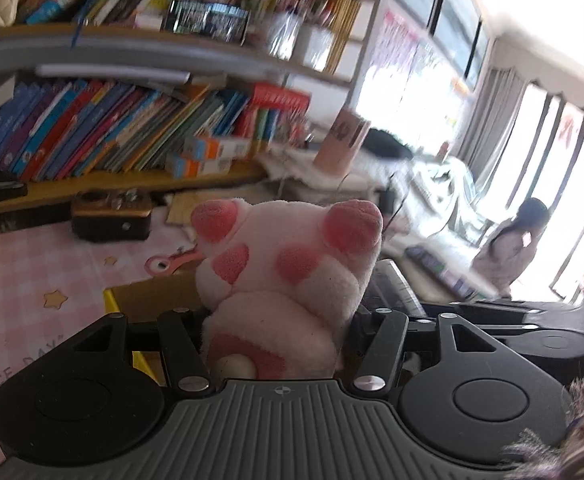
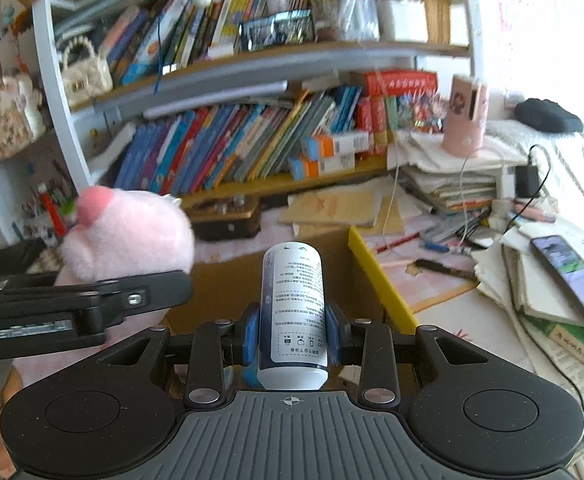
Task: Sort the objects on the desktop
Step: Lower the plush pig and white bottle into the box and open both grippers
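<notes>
Left tongs (image 1: 275, 320) clench the plush (image 1: 287, 264), right tongs (image 2: 292, 332) the bottle (image 2: 294, 312); its smooth sides may slip above the box (image 2: 380, 276).

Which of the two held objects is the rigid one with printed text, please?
The white bottle clamped in the right gripper, with a printed label; the left gripper holds a soft pink plush toy instead.

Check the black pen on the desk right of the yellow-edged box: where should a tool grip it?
Grip the black pen mid-shaft from above, fingers across its narrow width; it lies flat beside the box.
</notes>
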A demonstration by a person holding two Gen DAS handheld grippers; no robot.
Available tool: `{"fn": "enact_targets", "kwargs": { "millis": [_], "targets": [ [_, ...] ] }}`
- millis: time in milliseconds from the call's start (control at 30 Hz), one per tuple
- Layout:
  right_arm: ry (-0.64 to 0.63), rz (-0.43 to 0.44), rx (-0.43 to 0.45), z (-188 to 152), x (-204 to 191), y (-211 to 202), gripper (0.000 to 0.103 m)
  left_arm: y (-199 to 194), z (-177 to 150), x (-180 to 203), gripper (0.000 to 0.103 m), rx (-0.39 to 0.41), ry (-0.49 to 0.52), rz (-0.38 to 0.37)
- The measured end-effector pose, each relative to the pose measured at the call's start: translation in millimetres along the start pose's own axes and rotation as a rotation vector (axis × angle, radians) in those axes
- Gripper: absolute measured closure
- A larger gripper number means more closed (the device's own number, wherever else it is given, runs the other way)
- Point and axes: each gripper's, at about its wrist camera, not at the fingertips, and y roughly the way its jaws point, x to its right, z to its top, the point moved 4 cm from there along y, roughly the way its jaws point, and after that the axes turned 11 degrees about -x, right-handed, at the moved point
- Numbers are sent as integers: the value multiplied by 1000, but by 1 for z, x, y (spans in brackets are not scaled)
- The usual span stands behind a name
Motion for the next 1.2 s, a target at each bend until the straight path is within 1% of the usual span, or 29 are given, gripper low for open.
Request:
{"fn": "enact_targets", "kwargs": {
  "millis": [67, 167, 267, 333, 433, 567, 667, 733, 767, 800, 867, 967, 1067, 1200],
  "targets": [
    [-18, -3, -25, -2, -3, 11, 70, 14, -2, -6, 47, -40, 2, 25],
    [-24, -12, -62, -4, -2, 27, 70, 31, -4, -15, 47, -76, 2, 48],
    [-49, -17, -106, -7, -3, 43, 70, 45, -5, -23, 46, -115, -30, 41],
    [-79, -19, -135, -9, -6, 52, 70, 52, -6, -24, 46, -135, -32, 38],
    [-123, -26, -181, -14, -10, 66, 70, 61, -7, -22, 45, -161, 0, 60],
    [-176, -33, -235, -20, -14, 79, 70, 69, -9, -15, 43, -183, 92, 112],
    [-214, -35, -257, -21, -17, 84, 70, 75, -10, -11, 39, -200, 139, 137],
    [-227, -36, -271, -23, -18, 87, 70, 75, -9, -10, 36, -207, 141, 141],
    [-229, -36, -277, -23, -18, 89, 70, 74, -9, -11, 30, -204, 139, 135],
    [-225, -32, -273, -23, -18, 89, 70, 73, -8, -12, 19, -199, 137, 132],
    [-217, -29, -275, -22, -17, 90, 69, 70, -7, -12, 11, -182, 141, 137],
    [-196, -21, -257, -22, -16, 87, 69, 65, -6, -12, 11, -157, 142, 154],
    [-179, -21, -236, -22, -13, 82, 65, 49, -5, -14, 7, -95, 117, 162],
    [-146, -4, -193, -18, -12, 71, 65, 20, -4, -14, 5, -6, 81, 169]
  ]
}}
